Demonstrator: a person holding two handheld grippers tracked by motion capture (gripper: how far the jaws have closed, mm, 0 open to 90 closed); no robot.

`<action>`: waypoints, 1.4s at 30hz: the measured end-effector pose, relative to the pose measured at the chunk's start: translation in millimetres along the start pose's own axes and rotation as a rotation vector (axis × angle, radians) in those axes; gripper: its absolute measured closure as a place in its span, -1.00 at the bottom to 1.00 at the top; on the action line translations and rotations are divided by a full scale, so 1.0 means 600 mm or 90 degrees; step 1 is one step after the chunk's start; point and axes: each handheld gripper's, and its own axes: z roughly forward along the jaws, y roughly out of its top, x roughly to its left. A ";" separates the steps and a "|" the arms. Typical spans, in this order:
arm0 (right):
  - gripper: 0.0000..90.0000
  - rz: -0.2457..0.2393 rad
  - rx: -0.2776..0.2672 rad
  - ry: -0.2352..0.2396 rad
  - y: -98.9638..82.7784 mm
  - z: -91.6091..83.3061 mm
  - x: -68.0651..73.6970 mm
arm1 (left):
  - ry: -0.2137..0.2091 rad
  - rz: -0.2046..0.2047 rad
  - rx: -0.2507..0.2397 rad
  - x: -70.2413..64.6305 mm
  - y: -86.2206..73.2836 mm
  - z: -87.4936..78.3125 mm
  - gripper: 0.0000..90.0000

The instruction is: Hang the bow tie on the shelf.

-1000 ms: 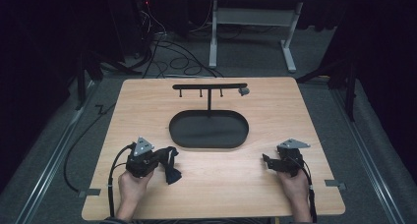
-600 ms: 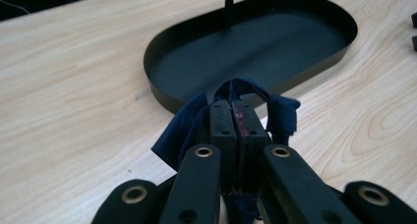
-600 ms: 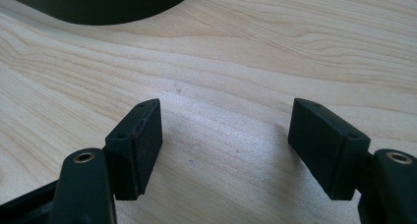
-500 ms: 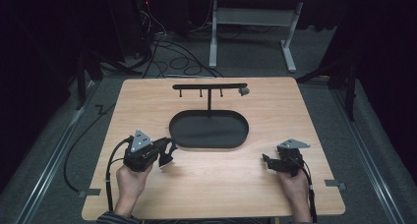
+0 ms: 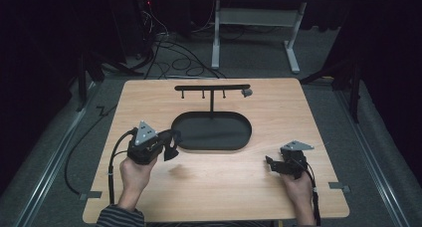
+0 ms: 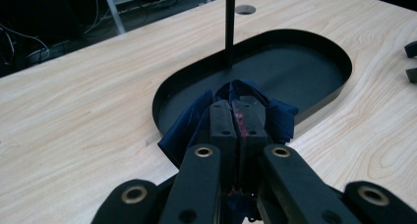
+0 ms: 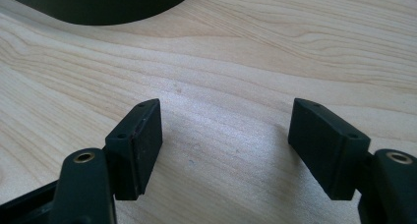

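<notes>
Since the earlier high view, the left gripper (image 5: 171, 143) has lifted off the table and drifted toward the oval black tray (image 5: 239, 140), carrying its load along; the right gripper (image 5: 271, 163) has kept its place near the tray's right end.

Pinched tight between the left gripper's jaws is a small dark blue cloth (image 6: 275, 117), crumpled, its folds bulging out on both sides of the pads and a trace of red showing in the seam. It hangs clear of the wooden table (image 5: 308, 107), just beside the tray's left end. The right gripper's jaws are spread wide with nothing between them, resting low over bare wood.

From the left gripper, the tray lies straight ahead and slightly below, its long axis running crosswise to the jaws. A thin upright post (image 6: 229, 27) rises from the tray's far side and carries a horizontal black bar with small pegs (image 5: 211, 87). The left hand (image 5: 133, 174) is the nearer one to both. The tray's floor looks bare; nothing hangs on the pegs, apart from a small grey piece (image 5: 246, 92) at the bar's right tip.
</notes>
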 end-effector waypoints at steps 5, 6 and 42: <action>-0.33 0.000 0.000 0.000 0.000 0.000 0.000 | -0.011 0.000 0.000 0.002 0.010 0.002 0.97; -0.33 0.000 0.000 0.000 0.000 0.000 0.000 | -0.013 -0.001 0.001 0.004 0.012 0.003 0.97; -0.33 0.001 0.000 0.002 0.000 0.000 -0.001 | 0.020 0.012 -0.010 0.027 0.109 0.023 0.97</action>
